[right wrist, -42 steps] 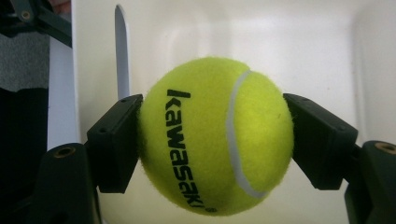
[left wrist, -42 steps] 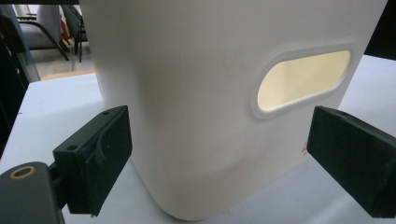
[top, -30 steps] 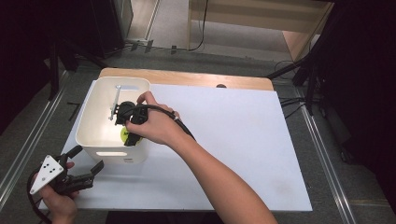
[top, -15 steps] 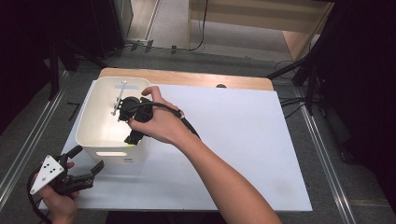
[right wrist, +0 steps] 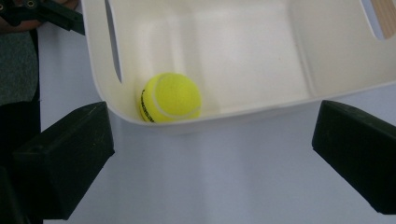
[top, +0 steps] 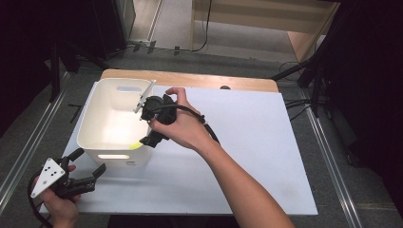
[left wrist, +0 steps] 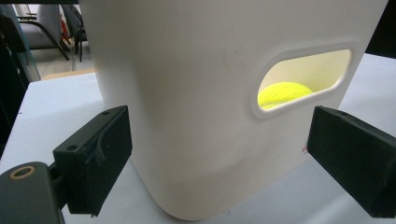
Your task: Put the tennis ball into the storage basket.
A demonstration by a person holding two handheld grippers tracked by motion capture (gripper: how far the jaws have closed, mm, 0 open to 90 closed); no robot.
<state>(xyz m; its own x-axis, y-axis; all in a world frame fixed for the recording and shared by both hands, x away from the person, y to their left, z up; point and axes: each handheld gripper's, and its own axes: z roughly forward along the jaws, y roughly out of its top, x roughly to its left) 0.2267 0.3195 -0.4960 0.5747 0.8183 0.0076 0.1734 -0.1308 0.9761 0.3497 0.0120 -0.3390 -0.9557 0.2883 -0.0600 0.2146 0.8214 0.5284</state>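
A white bin [top: 102,124] sits on the left part of the table [top: 247,156], close to its left edge, with broad bare surface to its right. A yellow tennis ball [right wrist: 171,97] lies inside, in the near right corner against the wall, and shows through the bin's handle slot [left wrist: 303,81]. The right tool [top: 153,124] hangs over the bin's right rim, jaws spread wide and empty. The left tool [top: 88,166] waits near the table's near left corner, just short of the bin, jaws wide apart, seemingly holding nothing.
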